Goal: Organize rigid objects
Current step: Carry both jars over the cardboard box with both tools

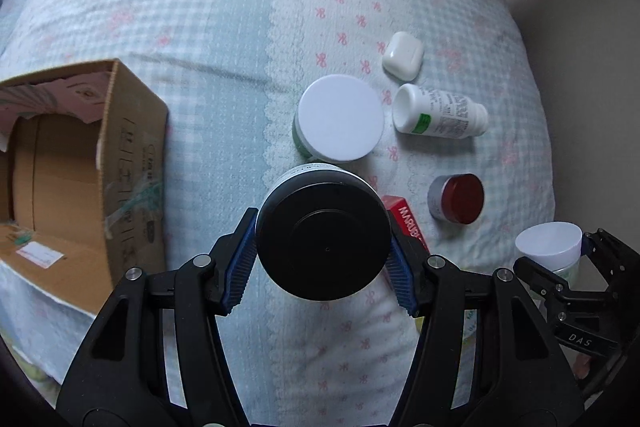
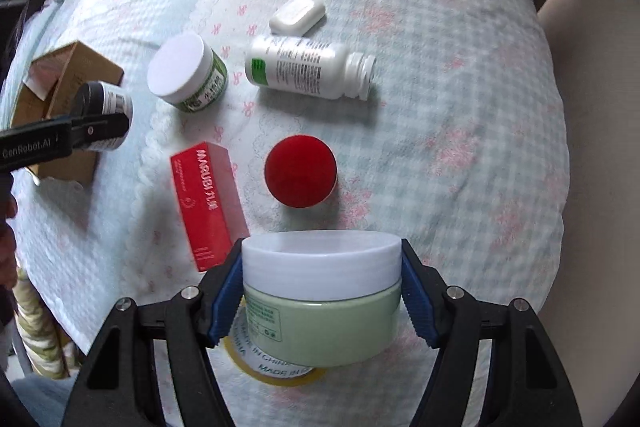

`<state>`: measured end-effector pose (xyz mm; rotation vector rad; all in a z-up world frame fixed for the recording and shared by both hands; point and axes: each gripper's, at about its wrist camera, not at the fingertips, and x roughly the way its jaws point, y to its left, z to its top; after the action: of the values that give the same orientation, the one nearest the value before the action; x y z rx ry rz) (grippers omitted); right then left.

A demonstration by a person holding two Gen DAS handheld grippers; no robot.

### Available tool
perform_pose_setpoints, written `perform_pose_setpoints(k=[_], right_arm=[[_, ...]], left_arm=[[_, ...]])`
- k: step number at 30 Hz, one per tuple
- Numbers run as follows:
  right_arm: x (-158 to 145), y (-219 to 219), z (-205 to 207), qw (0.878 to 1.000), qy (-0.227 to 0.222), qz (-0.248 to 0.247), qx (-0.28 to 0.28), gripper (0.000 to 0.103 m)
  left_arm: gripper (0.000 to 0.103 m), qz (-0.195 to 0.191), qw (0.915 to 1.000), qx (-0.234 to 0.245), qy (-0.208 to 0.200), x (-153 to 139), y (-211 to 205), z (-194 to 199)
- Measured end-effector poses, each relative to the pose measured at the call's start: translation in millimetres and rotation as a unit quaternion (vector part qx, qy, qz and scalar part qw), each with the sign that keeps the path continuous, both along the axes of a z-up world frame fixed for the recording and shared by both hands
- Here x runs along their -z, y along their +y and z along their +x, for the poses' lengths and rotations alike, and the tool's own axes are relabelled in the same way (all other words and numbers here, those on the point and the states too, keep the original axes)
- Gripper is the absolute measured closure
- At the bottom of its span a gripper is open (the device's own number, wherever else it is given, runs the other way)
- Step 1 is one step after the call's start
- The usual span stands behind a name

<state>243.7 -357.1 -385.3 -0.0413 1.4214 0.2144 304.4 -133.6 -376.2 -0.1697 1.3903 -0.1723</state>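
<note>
We hold the black jar (image 1: 323,239) and green jar (image 2: 322,301), jaws clamped tight | next: carry both slowly left, over the box (image 1: 80,163).

I count four jars (image 2: 187,73), one pill bottle (image 2: 308,71), one red box (image 2: 208,201), one earbud case (image 2: 297,14), one cardboard box (image 1: 80,163).
</note>
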Motion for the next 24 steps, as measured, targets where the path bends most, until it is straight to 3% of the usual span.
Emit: perform_pose_setpoints(k=[7,13,24], right_arm=[[-73,22,-20,0.997,-0.059,0.024,0.036,0.037],[-131,56,-35,0.992,-0.109,0.056,0.024,0.037],[-192,167,-31,0.984,-0.158,0.083,0.002,0.037]], left_arm=[[0.048,-0.014,0.9978,-0.017,-0.062,-84,34,-36],[0.048,-0.016,0.9942,-0.051,-0.094,-141,89,-68],[0.048,-0.007,0.9885,-0.075,-0.131,-187,216,-98]])
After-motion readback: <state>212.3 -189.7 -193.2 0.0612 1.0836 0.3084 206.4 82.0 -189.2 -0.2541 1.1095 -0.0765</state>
